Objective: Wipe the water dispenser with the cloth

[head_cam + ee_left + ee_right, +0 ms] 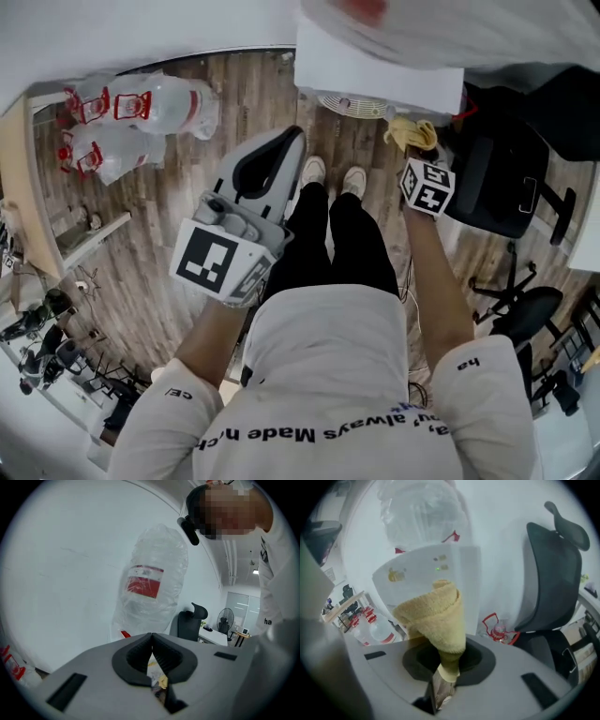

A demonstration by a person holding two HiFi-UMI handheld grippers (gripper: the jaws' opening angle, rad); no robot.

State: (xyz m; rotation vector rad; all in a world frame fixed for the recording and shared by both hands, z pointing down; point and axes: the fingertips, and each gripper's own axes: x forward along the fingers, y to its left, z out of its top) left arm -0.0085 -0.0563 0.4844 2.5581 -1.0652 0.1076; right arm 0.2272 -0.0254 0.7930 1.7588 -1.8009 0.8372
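Your right claw [449, 663] grips the yellow cloth [436, 611] in front of the white water dispenser [423, 571] — your left claw [152, 651], jaws pressed together, holds nothing.

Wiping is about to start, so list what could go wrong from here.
The right gripper pinches only a narrow end of the cloth; bunched, it could slip out under pressure. Pushing hard on the water dispenser might rock the bottle on top. The office chair stands close on the right and may hinder the arm's sweep.
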